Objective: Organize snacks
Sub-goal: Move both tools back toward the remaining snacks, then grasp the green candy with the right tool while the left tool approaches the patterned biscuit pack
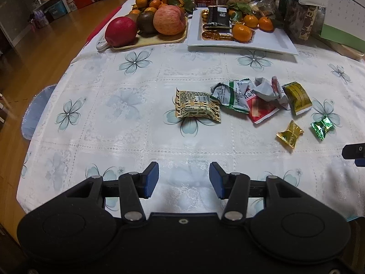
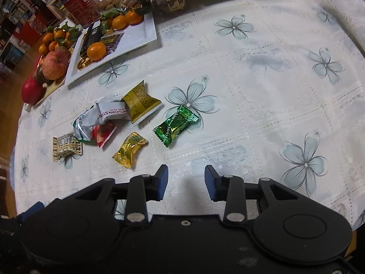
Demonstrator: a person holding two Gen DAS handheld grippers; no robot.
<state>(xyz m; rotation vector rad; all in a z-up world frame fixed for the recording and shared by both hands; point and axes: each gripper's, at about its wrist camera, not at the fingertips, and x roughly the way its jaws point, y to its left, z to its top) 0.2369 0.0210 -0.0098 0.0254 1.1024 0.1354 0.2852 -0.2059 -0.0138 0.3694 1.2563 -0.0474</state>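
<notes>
Both grippers' fingers (image 1: 151, 179) gape; calendar (image 1: 346, 11) only leftward.

Both wrist views downward, sharing snacks (image 1: 251, 100)

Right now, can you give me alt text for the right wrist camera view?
Open right gripper hovers empty above a white floral tablecloth, with a green candy and a gold candy just ahead. Further left lie more snack packets, and beyond them a white tray with oranges.
</notes>
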